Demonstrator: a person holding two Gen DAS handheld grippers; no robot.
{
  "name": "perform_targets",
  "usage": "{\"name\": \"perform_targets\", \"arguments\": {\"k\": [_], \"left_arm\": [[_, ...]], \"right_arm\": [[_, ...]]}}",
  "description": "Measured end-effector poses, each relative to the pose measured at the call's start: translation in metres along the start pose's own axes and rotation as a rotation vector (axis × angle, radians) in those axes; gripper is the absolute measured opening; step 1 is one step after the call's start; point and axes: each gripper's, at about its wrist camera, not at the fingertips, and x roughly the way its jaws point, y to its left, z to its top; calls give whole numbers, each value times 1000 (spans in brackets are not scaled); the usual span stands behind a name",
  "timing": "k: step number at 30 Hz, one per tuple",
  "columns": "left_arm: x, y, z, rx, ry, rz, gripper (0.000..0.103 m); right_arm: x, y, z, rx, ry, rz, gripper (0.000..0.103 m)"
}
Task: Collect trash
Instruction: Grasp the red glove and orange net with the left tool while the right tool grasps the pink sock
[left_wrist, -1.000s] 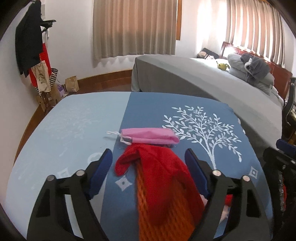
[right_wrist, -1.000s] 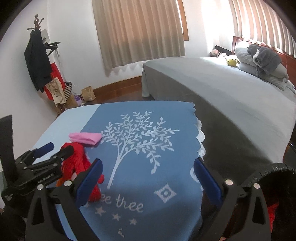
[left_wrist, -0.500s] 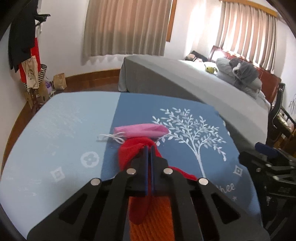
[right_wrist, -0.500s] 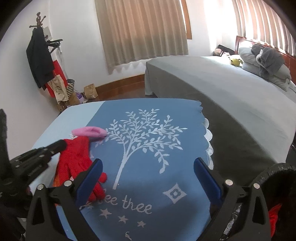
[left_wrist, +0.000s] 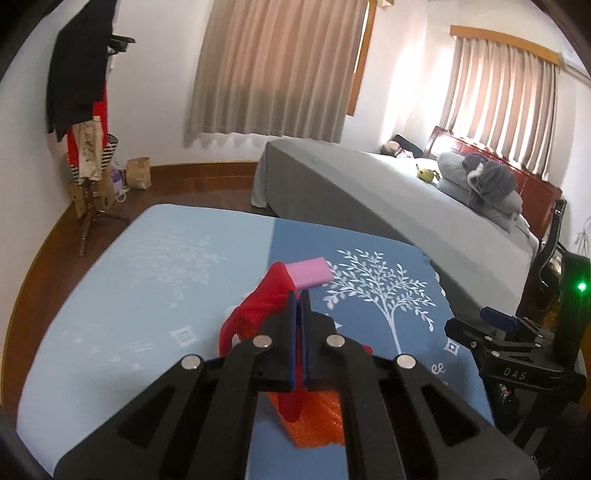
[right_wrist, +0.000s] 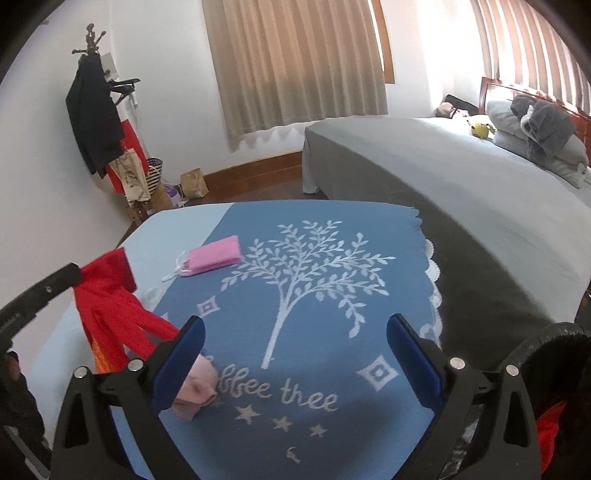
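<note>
Filling most of both wrist views: a table under a blue cloth (right_wrist: 332, 424), pale blue on its left part, darker blue on the right with a white tree and the words "bee tree" woven in. Beyond it, a large bed (right_wrist: 461, 177) with a grey cover, grey pillows and a folded grey blanket at its head, beige curtains (right_wrist: 295, 62) drawn over the windows behind. Off to the left against the white wall, a wooden coat stand (right_wrist: 96, 118) hung with a dark coat, a red garment and bags, a brown paper bag on the floor near it. Nearer, at the bottom of the right wrist view, the right gripper (right_wrist: 295, 332) with its blue-padded jaws spread wide apart over the cloth, nothing between them, a small pale pink bundle (right_wrist: 195, 391) lying just behind its left finger. At the left of that view, the left gripper (left_wrist: 298, 295) with jaws pressed together, clamped on the cuff of a red glove (right_wrist: 114, 306), lifted off the cloth with its fingers hanging down. Under the glove, a piece of orange netting (left_wrist: 317, 424) on the cloth. Just past the glove, a small pink pouch (right_wrist: 214, 254) with a white drawstring, lying flat beside the woven tree
</note>
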Motion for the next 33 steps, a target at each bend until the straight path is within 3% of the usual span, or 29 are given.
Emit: {"name": "perform_targets", "arguments": {"k": [4,13,16,17,21,25,27,29,33], "left_arm": [[-14,12,-1,-15,-7,18,1],[8,43,-31,-22,110,59,3],[12,51,-38,-32,126,69,15],[12,53,-40,-37,128,75,24],[6,59,-45,-44,125,98,39],[-2,66,-48,-55,128,111,47],[-5,67,-49,-57,125,117,53],[-10,65,-48,-58,116,116,56],[-16,58,-44,-42,91,103,59]], "right_arm": [[1,14,-6,-14,13,22,97],[13,46,-24,-60,61,71,97],[19,55,-29,-83,74,77,97],[23,57,-30,-88,83,78,96],[36,61,-35,-100,124,92,87],[45,69,-41,-120,155,114,77],[49,72,-43,-128,179,131,54],[53,73,-45,-125,203,159,39],[49,69,-45,-120,195,164,37]]}}
